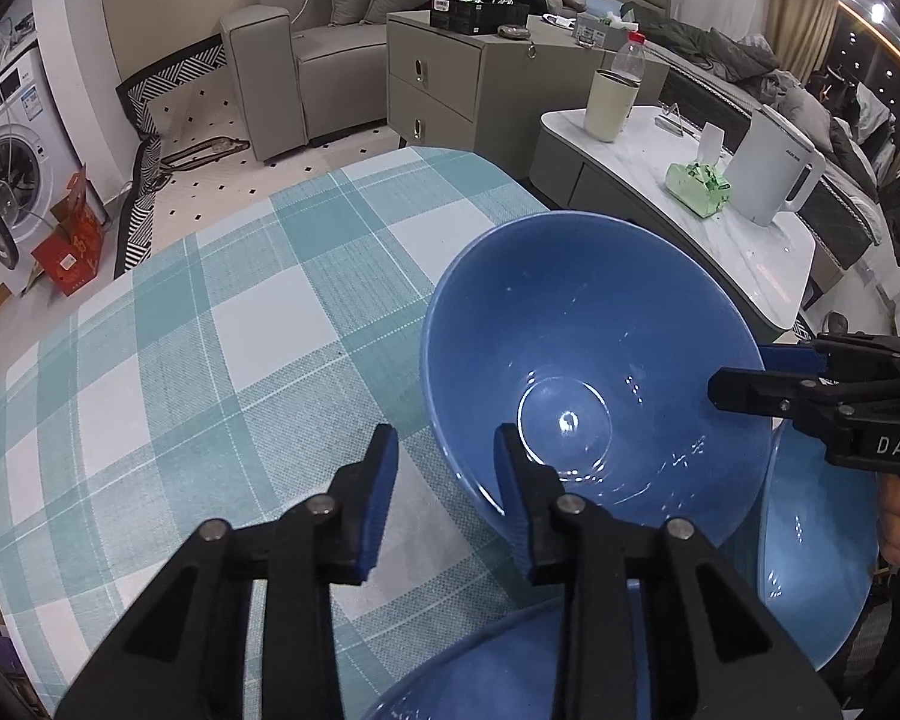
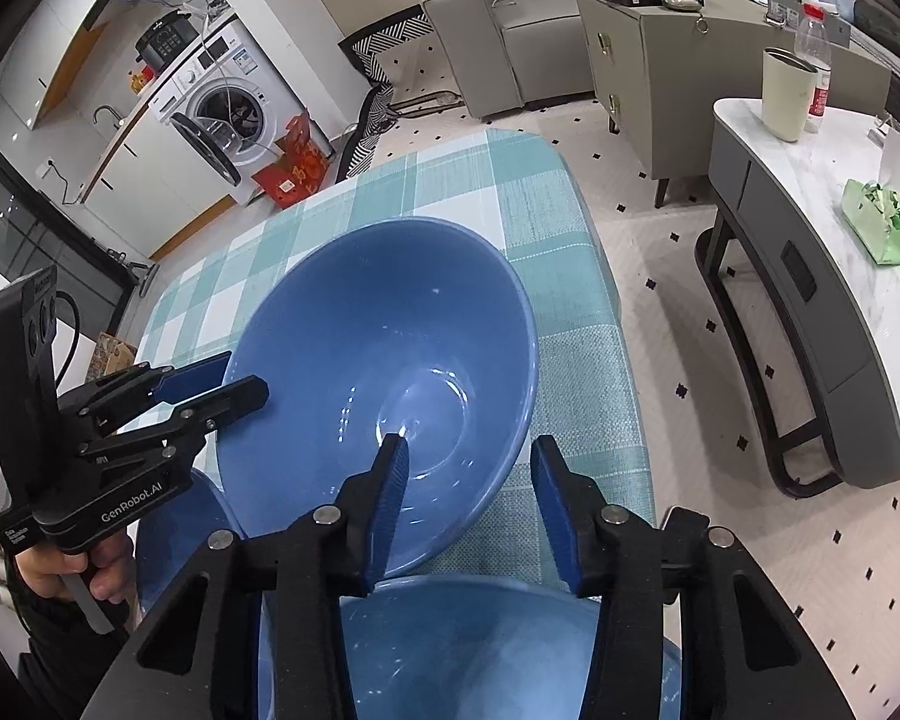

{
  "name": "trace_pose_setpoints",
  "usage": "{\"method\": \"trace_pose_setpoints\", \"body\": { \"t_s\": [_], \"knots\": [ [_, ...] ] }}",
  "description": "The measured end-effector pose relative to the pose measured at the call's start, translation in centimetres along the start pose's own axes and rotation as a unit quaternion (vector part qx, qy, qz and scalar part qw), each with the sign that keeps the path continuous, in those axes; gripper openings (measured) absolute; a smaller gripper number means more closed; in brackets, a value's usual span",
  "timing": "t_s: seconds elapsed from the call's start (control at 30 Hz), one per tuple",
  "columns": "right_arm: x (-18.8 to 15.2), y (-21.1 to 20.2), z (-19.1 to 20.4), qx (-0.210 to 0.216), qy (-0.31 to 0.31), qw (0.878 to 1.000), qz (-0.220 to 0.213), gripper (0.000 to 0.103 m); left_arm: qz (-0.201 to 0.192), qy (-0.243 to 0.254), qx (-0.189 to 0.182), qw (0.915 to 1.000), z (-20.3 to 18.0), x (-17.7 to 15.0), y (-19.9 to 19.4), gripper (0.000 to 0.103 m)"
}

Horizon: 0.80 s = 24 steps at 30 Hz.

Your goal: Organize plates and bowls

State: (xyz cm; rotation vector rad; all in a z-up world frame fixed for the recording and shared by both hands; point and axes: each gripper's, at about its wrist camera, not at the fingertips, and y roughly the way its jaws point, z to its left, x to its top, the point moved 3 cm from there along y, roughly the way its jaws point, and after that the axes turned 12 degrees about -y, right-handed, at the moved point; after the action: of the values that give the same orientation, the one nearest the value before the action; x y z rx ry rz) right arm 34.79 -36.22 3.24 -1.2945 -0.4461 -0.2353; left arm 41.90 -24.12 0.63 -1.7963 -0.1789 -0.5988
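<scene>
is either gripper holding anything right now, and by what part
Nothing is gripped yet. The left gripper and right gripper each straddle the rim of the big blue bowl, on opposite sides, with gaps at the jaws.

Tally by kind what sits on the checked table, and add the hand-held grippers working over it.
Blue bowls: 3
Hand-held grippers: 2, the left hand-held gripper and the right hand-held gripper
Total: 5
</scene>
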Motion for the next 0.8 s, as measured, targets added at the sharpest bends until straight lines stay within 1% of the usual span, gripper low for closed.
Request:
{"method": "trace_pose_setpoints", "body": {
  "t_s": [0.03, 0.17, 0.3, 0.4, 0.5, 0.8],
  "knots": [
    [-0.02, 0.13, 0.00, 0.001, 0.000, 1.000, 0.001, 0.043, 0.000, 0.001, 0.000, 1.0000, -0.03, -0.04, 0.04, 0.026],
    [-0.08, 0.31, 0.24, 0.001, -0.005, 1.000, 0.000, 0.036, 0.001, 0.005, -0.005, 1.0000, -0.30, -0.15, -0.02, 0.021],
    [-0.14, 0.23, 0.38, -0.004, -0.010, 1.000, -0.002, 0.032, 0.000, 0.010, -0.005, 0.9999, -0.61, -0.21, -0.09, 0.018],
    [-0.27, 0.23, 0.14, -0.010, -0.011, 1.000, -0.001, 0.026, -0.001, 0.010, -0.005, 0.9999, -0.61, -0.20, -0.08, 0.017],
    [-0.45, 0.11, 0.01, -0.011, -0.010, 1.000, -0.002, 0.022, -0.002, 0.011, -0.002, 0.9999, -0.63, -0.17, -0.06, 0.016],
    [-0.68, 0.07, 0.13, -0.016, -0.018, 1.000, -0.001, 0.021, -0.004, 0.012, 0.005, 0.9999, -0.66, 0.06, 0.14, 0.015]
  ]
}}
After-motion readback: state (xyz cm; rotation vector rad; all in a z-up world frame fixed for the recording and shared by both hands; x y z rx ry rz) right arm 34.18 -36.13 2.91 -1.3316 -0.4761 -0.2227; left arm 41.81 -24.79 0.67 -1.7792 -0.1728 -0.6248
